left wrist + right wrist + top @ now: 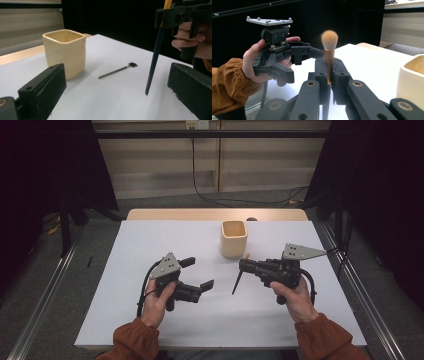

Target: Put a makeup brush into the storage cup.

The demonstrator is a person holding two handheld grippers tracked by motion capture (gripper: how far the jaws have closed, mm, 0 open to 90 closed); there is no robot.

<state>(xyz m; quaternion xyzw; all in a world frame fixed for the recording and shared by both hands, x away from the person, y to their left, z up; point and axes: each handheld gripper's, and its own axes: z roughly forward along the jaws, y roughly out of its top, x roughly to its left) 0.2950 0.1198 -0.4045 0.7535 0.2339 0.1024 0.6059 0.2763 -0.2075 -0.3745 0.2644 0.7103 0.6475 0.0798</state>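
- The table point(150, 320) lies under both my grippers; white and bare around them.
- The cup point(234, 238) stands ahead of my right gripper point(243, 265), just off its tip; cream, upright.
- My left gripper point(198, 273) hangs with jaws spread wide, gripping nothing.
- My right gripper pinches the brush point(329, 53) at its gold neck; bristles up, dark handle slanting down towards the table.
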